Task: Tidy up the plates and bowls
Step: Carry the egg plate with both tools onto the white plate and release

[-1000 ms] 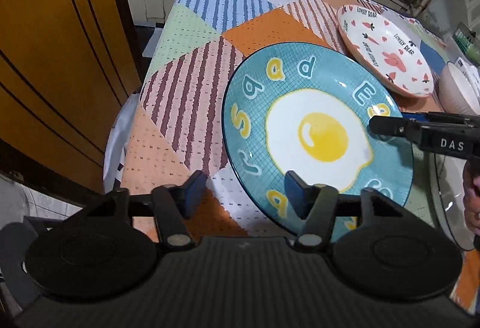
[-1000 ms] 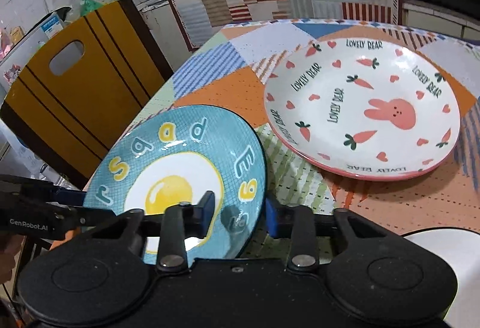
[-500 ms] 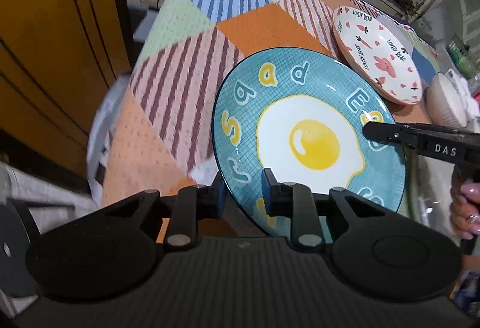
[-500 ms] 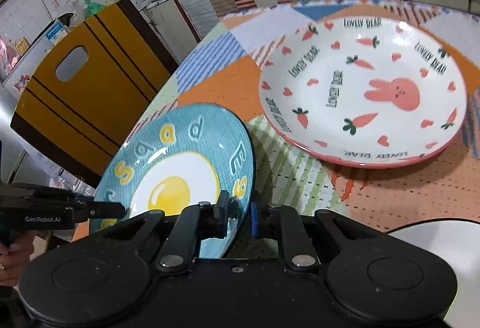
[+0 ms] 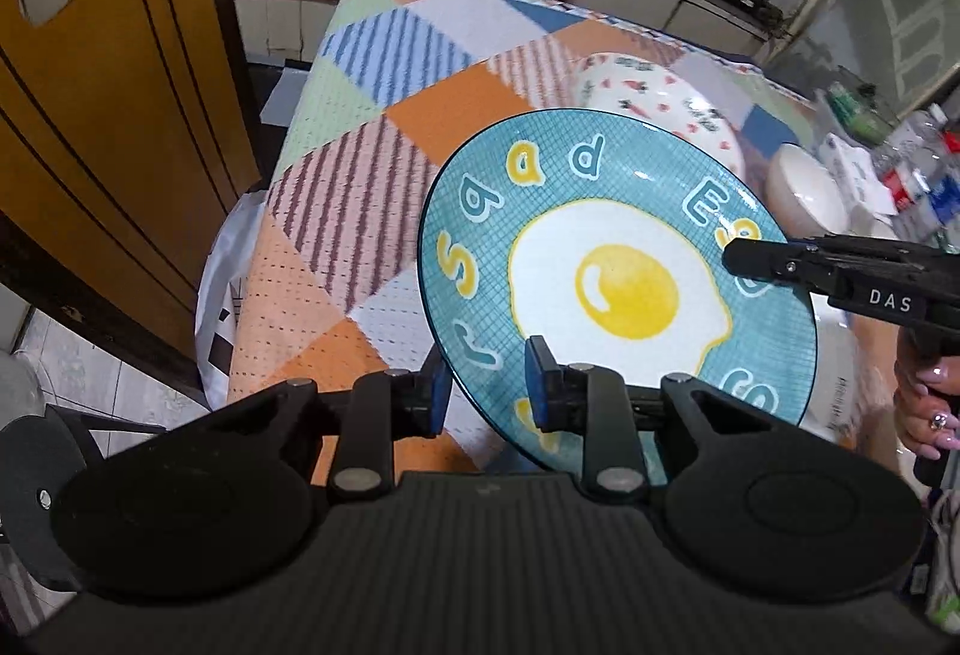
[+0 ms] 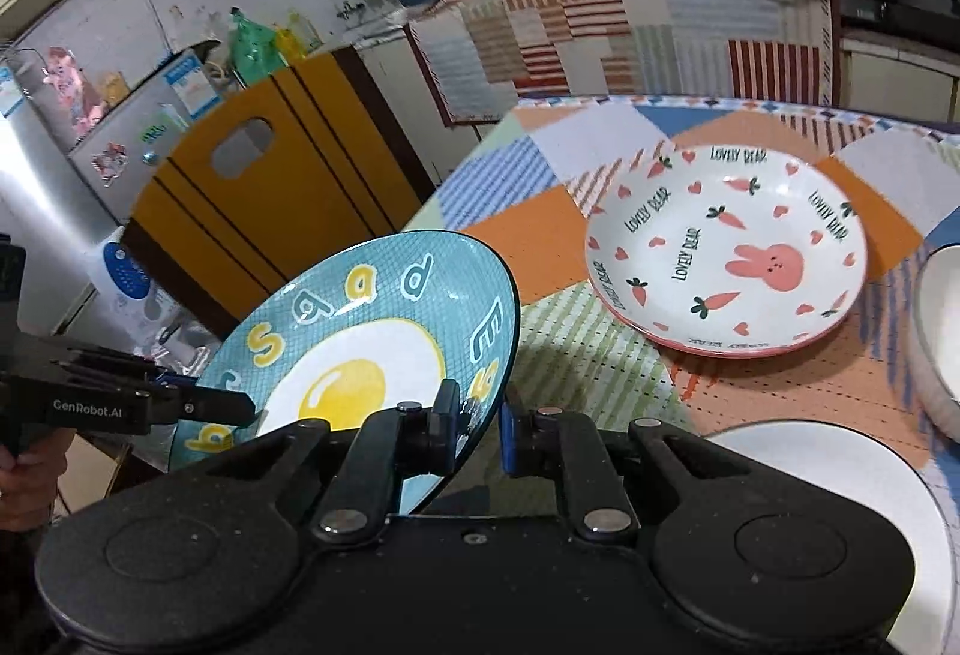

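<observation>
The blue plate (image 5: 618,289) hangs tilted above the worktop (image 5: 384,187), off its near corner, carried by two tools at once. The left tool (image 5: 485,394) is narrowed onto the plate's near rim, one pad under and one on the face; the right tool (image 6: 480,418) pinches the opposite rim the same way. Gripping both edges probably keeps a wide, heavy disc from swinging, and the tilt lets the pads bite the raised lip.

The plate is glazed ceramic, round and shallow, with a fine grid pattern, a fried-egg centre and letters round the border; slick, so a slip is the risk.

The bunny plate (image 6: 726,253), white with carrots and hearts and a pink edge, lies flat on the woven patchwork cloth, a likely stacking partner. A white bowl (image 5: 804,193) sits beyond it.
</observation>
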Demonstrator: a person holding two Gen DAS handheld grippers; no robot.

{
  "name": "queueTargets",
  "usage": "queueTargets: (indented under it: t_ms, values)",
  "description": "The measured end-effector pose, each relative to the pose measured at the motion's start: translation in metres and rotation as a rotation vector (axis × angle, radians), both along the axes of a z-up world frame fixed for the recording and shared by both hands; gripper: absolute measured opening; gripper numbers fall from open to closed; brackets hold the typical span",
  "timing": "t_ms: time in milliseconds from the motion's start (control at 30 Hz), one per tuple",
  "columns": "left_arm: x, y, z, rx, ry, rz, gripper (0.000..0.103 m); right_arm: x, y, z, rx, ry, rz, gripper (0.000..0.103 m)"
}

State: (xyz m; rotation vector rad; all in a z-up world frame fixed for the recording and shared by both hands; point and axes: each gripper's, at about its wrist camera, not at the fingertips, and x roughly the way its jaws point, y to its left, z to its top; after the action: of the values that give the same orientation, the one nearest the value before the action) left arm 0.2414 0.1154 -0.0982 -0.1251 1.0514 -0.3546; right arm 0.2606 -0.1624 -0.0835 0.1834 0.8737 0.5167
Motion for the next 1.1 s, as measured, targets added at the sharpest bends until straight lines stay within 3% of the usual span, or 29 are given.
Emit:
queueTargets:
  t_ms: [300, 800, 1100]
  values:
    - [-0.031, -0.032, 0.025, 0.016, -0.003, -0.089, 0.024, -0.045, -0.030, 0.027, 0.010, 0.043, -0.049, 0.018]
    - [-0.021, -0.111, 0.006, -0.010, 0.101, -0.203, 0.024, -0.094, -0.092, 0.032, -0.087, 0.035, -0.155, 0.019]
    - [0.004, -0.158, -0.026, 0.010, 0.182, -0.264, 0.025, -0.093, -0.127, 0.008, -0.099, 0.096, -0.240, 0.019]
